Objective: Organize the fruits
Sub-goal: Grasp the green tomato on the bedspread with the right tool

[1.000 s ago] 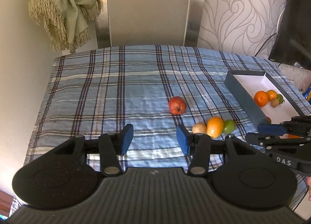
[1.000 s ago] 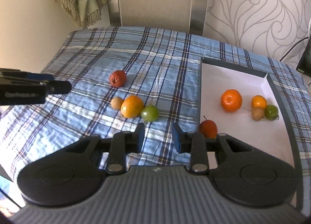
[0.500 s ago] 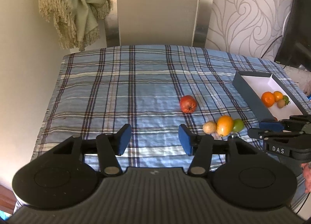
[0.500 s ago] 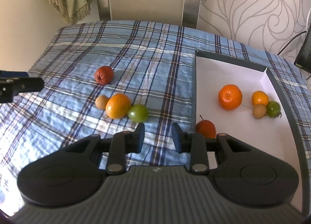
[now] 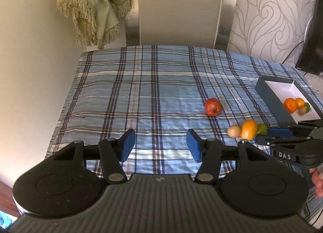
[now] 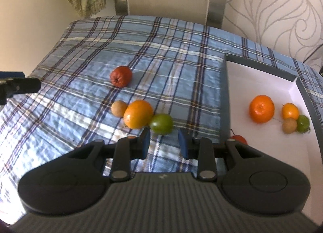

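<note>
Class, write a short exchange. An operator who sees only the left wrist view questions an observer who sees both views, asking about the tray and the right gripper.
Operator: I count four fruits in the tray. Is that all of them?
Observer: No. A fifth, a red fruit with a stem, lies close to the tray's wall on the cloth side, hidden from you.
Operator: Is the right gripper holding anything?
Observer: No. Its jaws stand apart and empty, and the green fruit sits on the cloth just beyond its fingertips.
</note>
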{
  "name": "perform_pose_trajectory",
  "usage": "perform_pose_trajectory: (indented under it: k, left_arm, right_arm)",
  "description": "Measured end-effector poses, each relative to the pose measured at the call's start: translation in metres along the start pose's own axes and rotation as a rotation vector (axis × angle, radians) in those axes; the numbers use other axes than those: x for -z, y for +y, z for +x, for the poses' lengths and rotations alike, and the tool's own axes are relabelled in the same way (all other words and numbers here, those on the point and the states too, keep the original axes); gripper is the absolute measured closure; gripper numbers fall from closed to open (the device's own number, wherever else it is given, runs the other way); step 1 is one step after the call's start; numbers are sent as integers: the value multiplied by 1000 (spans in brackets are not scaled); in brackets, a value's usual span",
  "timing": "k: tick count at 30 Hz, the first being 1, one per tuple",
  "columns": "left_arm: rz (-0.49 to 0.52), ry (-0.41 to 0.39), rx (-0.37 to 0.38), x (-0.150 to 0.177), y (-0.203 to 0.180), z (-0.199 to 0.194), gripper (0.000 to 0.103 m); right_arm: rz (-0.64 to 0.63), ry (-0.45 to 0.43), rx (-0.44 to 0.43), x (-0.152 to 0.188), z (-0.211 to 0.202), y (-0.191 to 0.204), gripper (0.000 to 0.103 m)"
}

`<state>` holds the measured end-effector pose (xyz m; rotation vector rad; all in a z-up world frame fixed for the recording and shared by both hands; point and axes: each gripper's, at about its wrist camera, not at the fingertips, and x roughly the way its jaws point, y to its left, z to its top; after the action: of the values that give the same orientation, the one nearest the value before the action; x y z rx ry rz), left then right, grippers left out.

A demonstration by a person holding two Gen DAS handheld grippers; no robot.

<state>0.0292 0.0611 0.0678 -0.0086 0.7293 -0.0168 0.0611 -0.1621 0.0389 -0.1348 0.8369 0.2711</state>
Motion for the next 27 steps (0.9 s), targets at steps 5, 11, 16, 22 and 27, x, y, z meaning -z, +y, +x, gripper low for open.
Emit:
perform_pose_trajectory:
  k: [5,11,16,22,27]
  left_arm:
    - [-9,4,-16,2,5,-2,41]
    - [-14,3,-23,4,6,-6,41]
    - [-6,4,-18,4,2,-7,41]
    - [2,10,2,4,-7,-4,41]
    - [19,23,30,5,-19,1,41]
  right_arm:
    - [5,1,1,-6,9,3,70]
    - [-11,6,2,-8,16,5,70]
    - [-8,0,-5,-7,15,4,73]
    - [15,2,-6,2,-1,-2,73]
    - [37,4,-11,12,-19,-10,73]
